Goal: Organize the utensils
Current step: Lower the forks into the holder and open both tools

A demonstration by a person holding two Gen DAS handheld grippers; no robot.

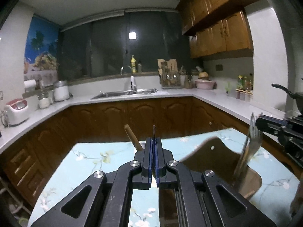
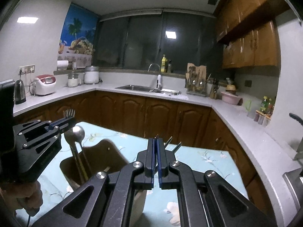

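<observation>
Nearest the left wrist camera, the left gripper [image 1: 153,141] was closed on a thin fork [image 1: 154,130]. This fork was seen edge-on and held upright, tines up. The right gripper [image 2: 156,141] was likewise clamped on a second fork [image 1: 252,132], long axis near vertical, tines up, handle down.

The wooden holder [image 1: 208,149] was stood on the flowered table [image 1: 94,160] between the two grippers, right of the left one and left of the right one. A spoon [image 2: 78,132] was already stood in it, bowl up.

The second fork's handle appeared to reach the holder's mouth, so the right hand was judged nearer. Whether the handle was inside could not be told.
</observation>
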